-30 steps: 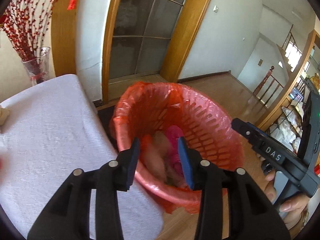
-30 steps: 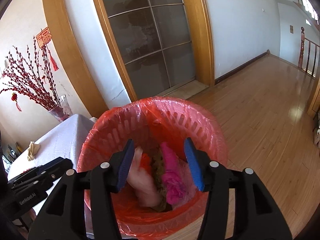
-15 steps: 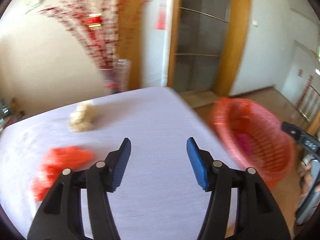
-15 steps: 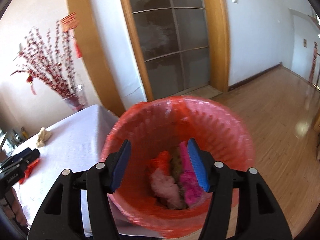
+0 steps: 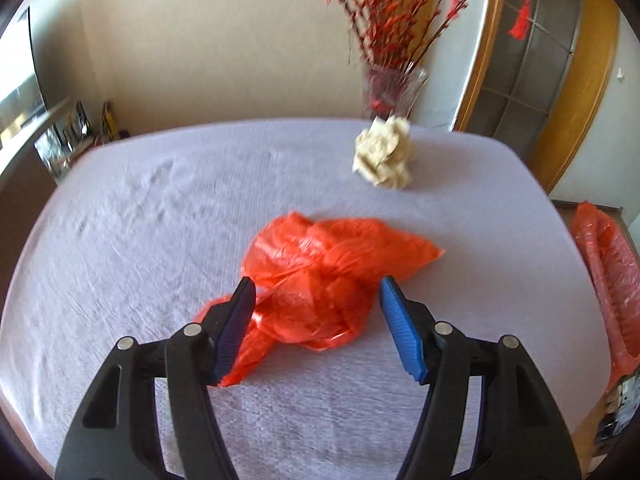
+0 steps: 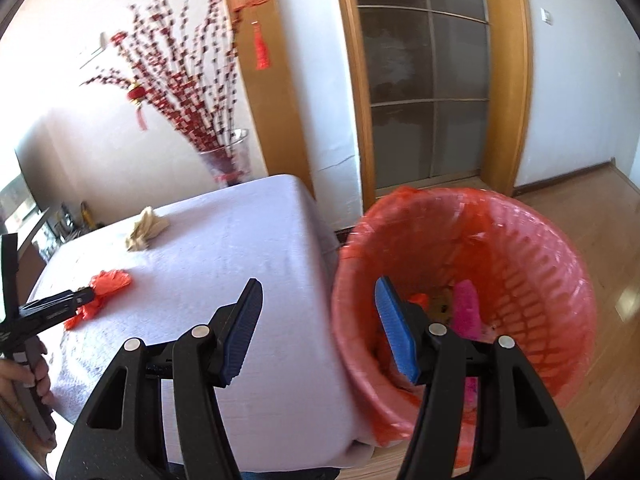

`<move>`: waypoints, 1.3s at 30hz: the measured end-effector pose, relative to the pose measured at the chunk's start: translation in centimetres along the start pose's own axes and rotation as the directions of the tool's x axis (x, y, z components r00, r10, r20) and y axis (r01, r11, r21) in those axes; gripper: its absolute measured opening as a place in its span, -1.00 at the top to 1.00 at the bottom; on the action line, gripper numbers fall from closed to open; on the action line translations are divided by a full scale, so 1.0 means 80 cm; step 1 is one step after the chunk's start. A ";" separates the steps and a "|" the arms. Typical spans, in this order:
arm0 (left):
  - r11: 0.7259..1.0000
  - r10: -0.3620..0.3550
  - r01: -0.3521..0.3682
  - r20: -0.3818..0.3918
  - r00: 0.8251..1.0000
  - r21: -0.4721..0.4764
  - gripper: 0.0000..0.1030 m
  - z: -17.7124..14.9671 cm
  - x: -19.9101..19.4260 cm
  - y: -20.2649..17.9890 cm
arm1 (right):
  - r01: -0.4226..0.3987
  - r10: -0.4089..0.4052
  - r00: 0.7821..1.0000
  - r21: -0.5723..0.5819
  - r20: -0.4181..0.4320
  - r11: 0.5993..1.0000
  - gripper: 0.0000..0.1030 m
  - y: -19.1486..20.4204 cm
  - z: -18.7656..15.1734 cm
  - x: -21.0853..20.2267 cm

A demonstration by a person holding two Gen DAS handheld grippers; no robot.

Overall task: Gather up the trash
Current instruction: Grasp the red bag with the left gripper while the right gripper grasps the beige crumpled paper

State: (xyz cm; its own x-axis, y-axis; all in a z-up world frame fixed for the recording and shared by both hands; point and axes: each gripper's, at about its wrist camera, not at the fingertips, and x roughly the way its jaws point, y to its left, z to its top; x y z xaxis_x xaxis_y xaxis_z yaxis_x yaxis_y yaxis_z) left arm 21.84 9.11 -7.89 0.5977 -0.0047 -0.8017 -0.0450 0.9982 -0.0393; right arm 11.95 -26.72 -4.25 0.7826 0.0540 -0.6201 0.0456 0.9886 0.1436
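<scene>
A: Where is the trash sitting?

B: Two pieces lie on the desk (image 5: 120,240), which is covered in a pale cloth. The crumpled red plastic bag (image 5: 332,272) is near the middle, and the balled-up beige paper (image 5: 384,156) is at about one o'clock from it, well apart, close to the far edge.

A: And the left tongs (image 5: 316,320)?

B: Spread. Their blue pads (image 5: 400,332) frame the near part of the red plastic bag, which shows between them in the left wrist view. I cannot tell whether either pad touches it; nothing is pinched.

A: The right tongs (image 6: 320,324)?

B: Also spread, with nothing between them. They hang over the gap where the desk corner meets the bin (image 6: 520,280), the left pad over the cloth and the right pad over the bin's rim.

A: Describe the bin.

B: A pink slotted basket lined with a red bag, standing on the wooden floor (image 6: 600,216) just beside the desk. Inside it are a pink piece (image 6: 466,312) and some orange scraps.

A: Anything else?

B: A glass vase of red branches (image 5: 392,88) stands behind the desk at twelve o'clock from the beige paper. In the right wrist view a hand (image 6: 24,376) holds the left tool at the nine o'clock edge.
</scene>
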 end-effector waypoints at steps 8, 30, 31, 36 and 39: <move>0.999 -0.031 0.031 -0.019 0.999 -0.017 0.19 0.003 0.006 0.007 | -0.026 0.025 0.999 -0.050 -0.021 0.998 -0.15 0.031 0.004 0.012; 0.966 0.100 -0.066 0.127 0.987 -0.251 0.31 0.012 -0.065 0.160 | -0.219 0.192 0.971 -0.204 -0.143 0.954 -0.15 0.269 0.048 0.163; 0.964 0.101 -0.066 0.127 0.987 -0.257 0.31 0.013 -0.065 0.166 | -0.215 0.187 0.971 -0.204 -0.148 0.955 -0.15 0.280 0.050 0.171; 0.961 0.100 -0.064 0.124 0.987 -0.270 0.31 0.015 -0.063 0.180 | -0.174 0.137 0.975 -0.214 -0.175 0.961 -0.15 0.316 0.058 0.215; 0.962 0.096 -0.061 0.121 0.988 -0.267 0.31 0.016 -0.058 0.176 | -0.155 0.108 0.973 -0.232 -0.204 0.960 -0.14 0.321 0.054 0.234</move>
State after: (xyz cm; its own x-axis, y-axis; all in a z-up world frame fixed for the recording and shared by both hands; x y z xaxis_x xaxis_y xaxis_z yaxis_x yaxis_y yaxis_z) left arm 19.46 23.28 -3.96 0.6832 0.0984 -0.7236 -0.2936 0.9443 -0.1488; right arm 30.41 -0.97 -8.85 0.6398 0.1876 -0.7453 -0.2213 0.9737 0.0551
